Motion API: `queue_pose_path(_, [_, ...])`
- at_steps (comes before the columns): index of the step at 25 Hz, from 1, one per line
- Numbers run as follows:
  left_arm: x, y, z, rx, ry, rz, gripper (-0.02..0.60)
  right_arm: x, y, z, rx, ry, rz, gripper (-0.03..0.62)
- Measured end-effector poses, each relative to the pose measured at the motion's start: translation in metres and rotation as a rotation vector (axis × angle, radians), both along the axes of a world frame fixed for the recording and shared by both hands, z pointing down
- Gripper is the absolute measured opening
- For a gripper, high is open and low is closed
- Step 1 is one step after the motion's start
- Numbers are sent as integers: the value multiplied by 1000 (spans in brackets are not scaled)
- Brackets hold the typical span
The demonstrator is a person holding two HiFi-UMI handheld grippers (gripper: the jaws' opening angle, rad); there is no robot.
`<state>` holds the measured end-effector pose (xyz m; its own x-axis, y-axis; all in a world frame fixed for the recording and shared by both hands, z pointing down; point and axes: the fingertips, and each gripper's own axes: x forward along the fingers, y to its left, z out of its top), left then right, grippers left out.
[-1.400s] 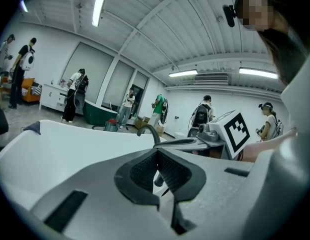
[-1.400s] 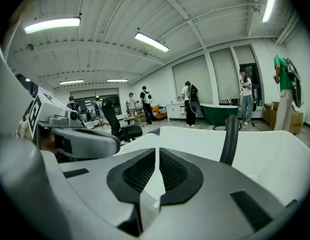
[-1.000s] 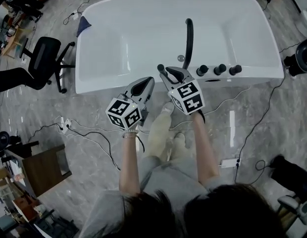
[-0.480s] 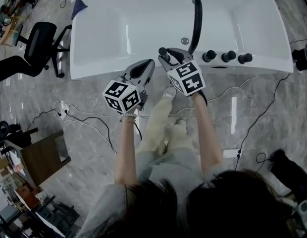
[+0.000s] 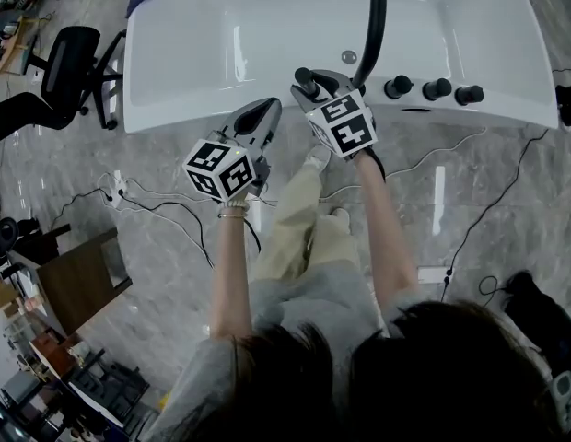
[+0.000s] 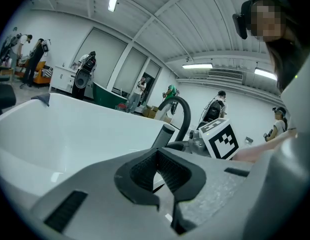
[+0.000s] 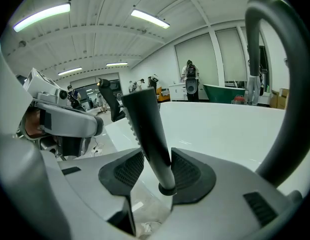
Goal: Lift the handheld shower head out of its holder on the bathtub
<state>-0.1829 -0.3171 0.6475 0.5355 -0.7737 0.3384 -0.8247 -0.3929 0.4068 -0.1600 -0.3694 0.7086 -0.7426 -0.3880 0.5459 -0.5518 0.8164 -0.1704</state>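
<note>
The black handheld shower head stands upright in its holder on the near rim of the white bathtub. My right gripper is at it. In the right gripper view the handle rises between the two pads. These jaws have just been opening, and a thin gap shows at the left pad. My left gripper hovers just left of it at the tub's edge, shut and empty. In the left gripper view, the shower handle and the right gripper's marker cube lie ahead.
A curved black spout arches over the tub beside three black knobs. An office chair stands at the left. Cables trail over the grey floor near a wooden cabinet. Several people stand in the far background.
Both grippers have sunk toward the tub's near rim, and the tub has slid up in the head view. The right jaws now stand wider round the shower handle.
</note>
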Motion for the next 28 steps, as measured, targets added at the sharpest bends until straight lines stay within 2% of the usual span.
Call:
queue_pose_path(8, [5, -1, 18, -11, 7, -13, 5, -1, -8, 20, 19, 35, 37, 144])
queue_pose_path(12, [5, -3, 19, -8, 13, -29, 5, 0, -9, 20, 15, 74, 22, 139])
queue_pose_path(16, [7, 1, 15, -6, 22, -24, 5, 4, -4, 16, 17, 96, 50, 133])
queue_pose_path(24, [10, 2, -6, 23, 40, -27, 5, 9, 3, -15, 53, 68, 93, 133])
queue_pose_path(28, [8, 10, -24, 44, 47, -42, 5, 16, 17, -41, 65, 29, 151, 133])
